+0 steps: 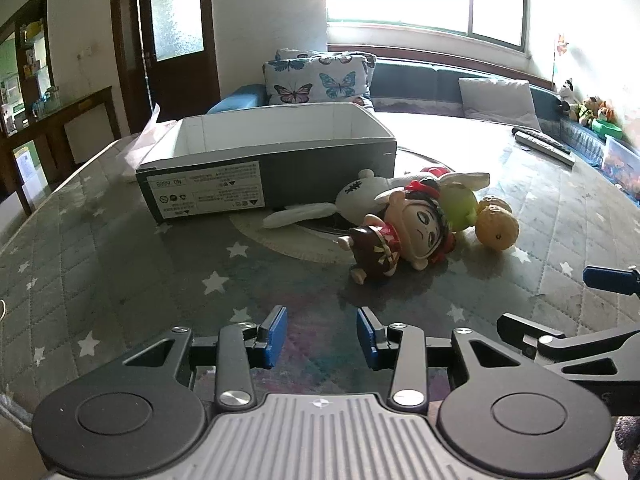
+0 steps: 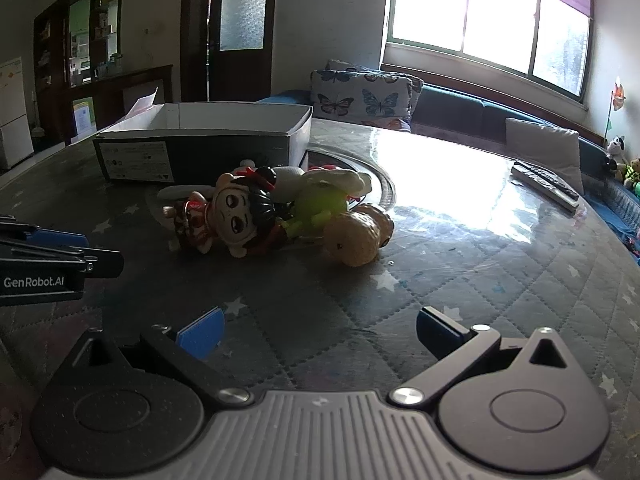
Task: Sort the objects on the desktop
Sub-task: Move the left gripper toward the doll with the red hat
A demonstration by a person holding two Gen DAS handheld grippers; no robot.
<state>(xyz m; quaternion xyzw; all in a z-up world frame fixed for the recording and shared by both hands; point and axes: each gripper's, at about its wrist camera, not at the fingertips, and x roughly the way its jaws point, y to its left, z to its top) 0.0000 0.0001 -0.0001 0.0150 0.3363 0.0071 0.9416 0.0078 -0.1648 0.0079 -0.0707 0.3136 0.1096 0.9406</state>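
Note:
A pile of toys lies mid-table: a big-headed doll [image 1: 416, 228] [image 2: 236, 216] in a brown and red dress, a white plush rabbit [image 1: 372, 194] behind it, a green toy [image 1: 462, 208] [image 2: 320, 204] and a yellow-orange fruit [image 1: 496, 226] [image 2: 354, 240]. An open dark box [image 1: 320, 168] [image 2: 224, 156] with a white inside stands behind the pile. My left gripper [image 1: 322, 336] is open and holds nothing, short of the doll. My right gripper [image 2: 320, 332] is wide open and holds nothing, near the fruit side of the pile.
The round table [image 1: 140, 264] has a quilted star-print cover under glass. Remote controls [image 1: 544, 144] [image 2: 544, 184] lie at the far right. A sofa with butterfly cushions [image 1: 320, 80] runs behind the table under a bright window. A second fruit [image 2: 380, 216] hides behind the first.

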